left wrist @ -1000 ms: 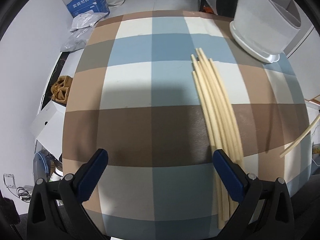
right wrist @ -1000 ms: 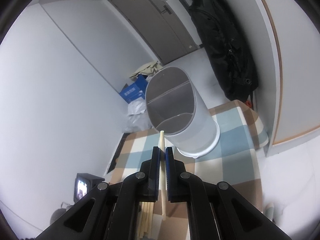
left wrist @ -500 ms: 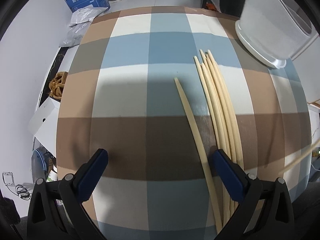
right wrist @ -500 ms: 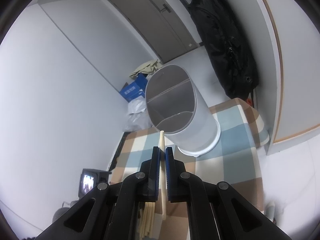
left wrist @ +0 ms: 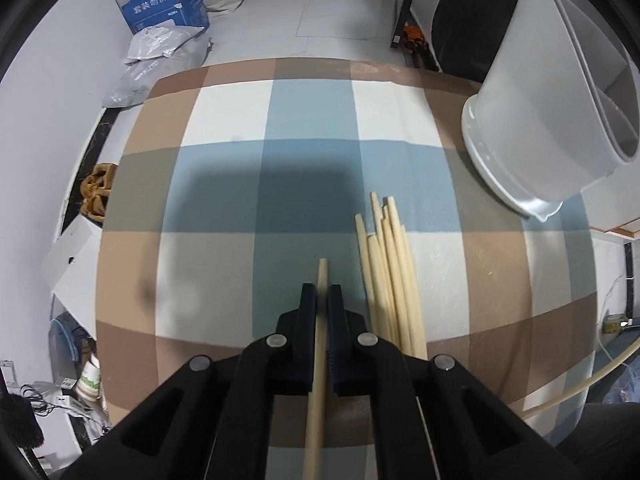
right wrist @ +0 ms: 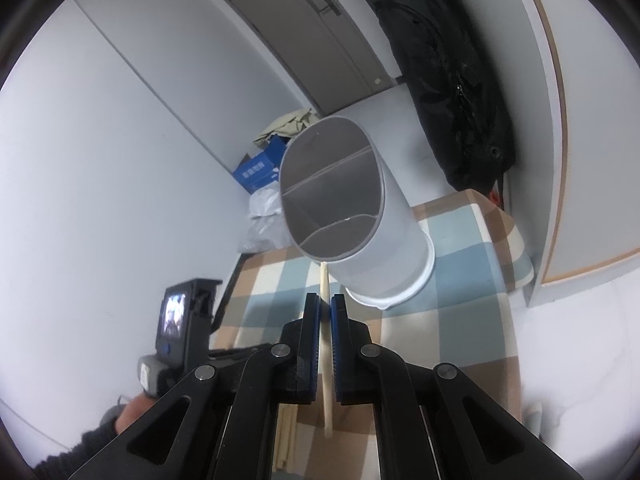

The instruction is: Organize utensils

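My left gripper (left wrist: 322,294) is shut on a pale wooden chopstick (left wrist: 321,276) whose tip pokes out past the pads, above the checked tablecloth (left wrist: 224,208). Just to its right lies a bundle of several chopsticks (left wrist: 390,264) on the cloth. My right gripper (right wrist: 326,304) is shut on another chopstick (right wrist: 325,276), held in the air just below the open rim of the white divided utensil holder (right wrist: 352,236). In the left wrist view the holder (left wrist: 540,92) stands at the upper right, and the right gripper's chopstick (left wrist: 580,380) crosses the lower right corner.
A blue cardboard box (left wrist: 166,8) and plastic bags (left wrist: 160,44) lie on the floor beyond the table. A black bag (right wrist: 448,76) hangs by the door. In the right wrist view the left hand-held gripper unit (right wrist: 180,328) and a hand (right wrist: 128,416) are at lower left.
The left gripper went from wide open to shut on one chopstick, which had been pulled left out of the bundle. The right gripper held its chopstick still near the holder.
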The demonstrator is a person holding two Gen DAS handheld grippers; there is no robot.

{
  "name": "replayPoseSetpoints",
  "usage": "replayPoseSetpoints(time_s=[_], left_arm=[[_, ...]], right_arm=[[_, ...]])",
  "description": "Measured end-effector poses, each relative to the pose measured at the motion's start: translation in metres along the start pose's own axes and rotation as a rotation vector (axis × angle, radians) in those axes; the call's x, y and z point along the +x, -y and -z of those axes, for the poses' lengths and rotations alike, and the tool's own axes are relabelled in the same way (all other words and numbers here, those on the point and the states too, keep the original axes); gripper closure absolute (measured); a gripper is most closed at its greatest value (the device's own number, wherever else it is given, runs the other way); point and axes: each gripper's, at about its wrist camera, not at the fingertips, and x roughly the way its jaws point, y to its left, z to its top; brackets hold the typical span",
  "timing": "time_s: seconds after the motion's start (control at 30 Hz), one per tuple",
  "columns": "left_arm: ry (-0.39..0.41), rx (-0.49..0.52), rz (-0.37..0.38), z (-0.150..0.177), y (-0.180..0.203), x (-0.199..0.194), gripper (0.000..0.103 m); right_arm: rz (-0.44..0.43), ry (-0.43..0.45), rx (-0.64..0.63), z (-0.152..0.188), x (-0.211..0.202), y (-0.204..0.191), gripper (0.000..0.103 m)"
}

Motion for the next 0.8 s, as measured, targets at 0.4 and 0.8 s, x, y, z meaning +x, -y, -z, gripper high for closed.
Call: replayPoseSetpoints(time_s=[0.4,0.8], left_arm=[[0.442,-0.062,0.179,0.033,-0.010,-0.110,0.102],[0.537,0.022,0.209,0.020,0.000,-0.141,0.102]], right_arm=[[0.029,0.028,-0.166,0.008,0.001,-0.034,0.098],[0.050,0.090,-0.301,0.007,-0.005,-0.065,0.098]])
